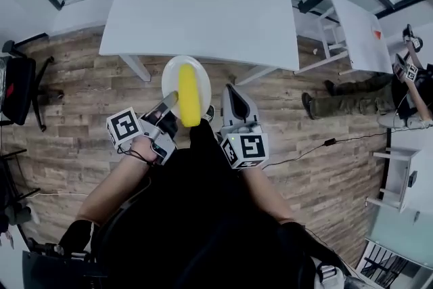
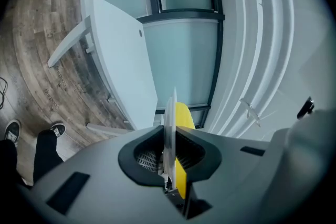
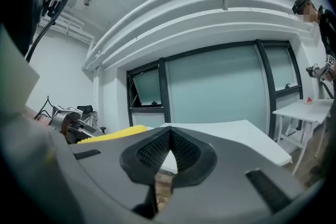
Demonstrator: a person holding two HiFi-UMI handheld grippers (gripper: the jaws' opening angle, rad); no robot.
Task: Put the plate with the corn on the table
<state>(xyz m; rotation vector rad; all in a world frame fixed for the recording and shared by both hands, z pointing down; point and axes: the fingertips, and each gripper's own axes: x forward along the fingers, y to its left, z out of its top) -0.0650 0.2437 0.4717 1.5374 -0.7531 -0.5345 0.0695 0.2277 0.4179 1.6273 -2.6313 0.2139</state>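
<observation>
A white plate (image 1: 174,75) carrying a yellow corn cob (image 1: 189,95) hangs over the wooden floor, just in front of the near edge of the big white table (image 1: 203,7). My left gripper (image 1: 170,99) is shut on the plate's near rim. In the left gripper view the plate (image 2: 170,113) stands edge-on between the jaws of the left gripper (image 2: 169,136), with the corn (image 2: 185,118) on its right side and the table (image 2: 123,68) beyond. To the right of the plate, my right gripper (image 1: 231,93) is shut and holds nothing. In its own view the right gripper (image 3: 169,136) points at the table (image 3: 231,131), and the corn (image 3: 113,134) shows at the left.
A smaller white table (image 1: 358,34) stands at the right with a person's legs (image 1: 345,95) beside it. A dark office chair (image 1: 20,88) is at the far left. A cable (image 1: 318,145) runs across the wooden floor. Windows line the far wall.
</observation>
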